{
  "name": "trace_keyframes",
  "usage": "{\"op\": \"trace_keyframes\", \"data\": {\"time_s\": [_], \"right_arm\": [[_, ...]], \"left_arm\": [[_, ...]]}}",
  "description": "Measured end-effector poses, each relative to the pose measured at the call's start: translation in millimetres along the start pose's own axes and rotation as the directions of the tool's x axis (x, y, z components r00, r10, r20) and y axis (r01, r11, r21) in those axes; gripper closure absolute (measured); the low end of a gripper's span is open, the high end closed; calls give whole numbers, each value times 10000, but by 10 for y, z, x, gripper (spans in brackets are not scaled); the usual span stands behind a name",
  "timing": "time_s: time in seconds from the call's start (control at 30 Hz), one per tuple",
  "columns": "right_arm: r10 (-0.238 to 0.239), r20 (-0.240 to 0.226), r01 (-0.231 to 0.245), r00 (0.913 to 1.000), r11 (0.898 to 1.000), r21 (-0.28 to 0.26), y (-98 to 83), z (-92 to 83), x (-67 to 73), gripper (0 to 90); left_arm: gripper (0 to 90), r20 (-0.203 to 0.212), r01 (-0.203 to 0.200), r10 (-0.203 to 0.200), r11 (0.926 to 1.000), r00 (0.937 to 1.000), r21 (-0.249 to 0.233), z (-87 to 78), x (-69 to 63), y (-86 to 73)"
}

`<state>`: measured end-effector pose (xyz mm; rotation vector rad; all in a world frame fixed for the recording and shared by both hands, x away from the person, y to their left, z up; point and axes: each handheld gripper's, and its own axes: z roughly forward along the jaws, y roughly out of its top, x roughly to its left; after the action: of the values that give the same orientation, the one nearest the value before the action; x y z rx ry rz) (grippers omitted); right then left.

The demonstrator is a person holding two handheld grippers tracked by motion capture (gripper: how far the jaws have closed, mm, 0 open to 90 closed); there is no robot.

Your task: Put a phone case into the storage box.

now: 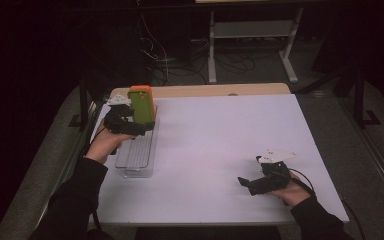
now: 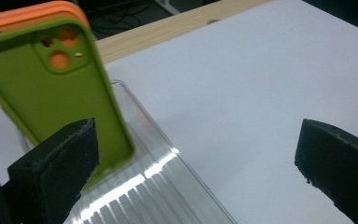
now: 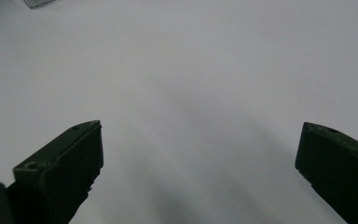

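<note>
A green phone case (image 1: 141, 106) (image 2: 56, 93) stands upright in a clear ribbed tray (image 1: 136, 155) (image 2: 154, 196) at the left of the white table, with an orange case (image 1: 141, 88) (image 2: 23, 14) right behind it. My left gripper (image 1: 130, 125) (image 2: 196, 163) hovers over the tray beside the cases, jaws wide open; its left jaw is close in front of the green case's lower edge. My right gripper (image 1: 247, 184) (image 3: 198, 163) is at the table's front right, open, with bare table between its jaws.
The white table top (image 1: 220, 145) has a wooden strip (image 1: 205, 90) along its far edge. Beyond it are cables and a white desk frame (image 1: 252, 45) on the dark floor. A corner of the clear tray (image 3: 39, 3) shows far off in the right gripper view.
</note>
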<state>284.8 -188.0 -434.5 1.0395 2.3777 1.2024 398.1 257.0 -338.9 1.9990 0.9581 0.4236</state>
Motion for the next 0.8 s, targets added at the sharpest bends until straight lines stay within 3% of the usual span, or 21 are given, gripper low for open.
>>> {"op": "trace_keyframes", "data": {"time_s": [0.3,0.8], "right_arm": [[130,-75,-131,9999,9999,-82,17,-23,-2,0],[-36,-399,26,9992,9997,-262,129,-110,-25,0]], "left_arm": [[0,762,-287,307,9992,9966,-263,-112,-200,-157],[0,1201,-605,626,9979,9908,-211,-155,-387,-521]]}}
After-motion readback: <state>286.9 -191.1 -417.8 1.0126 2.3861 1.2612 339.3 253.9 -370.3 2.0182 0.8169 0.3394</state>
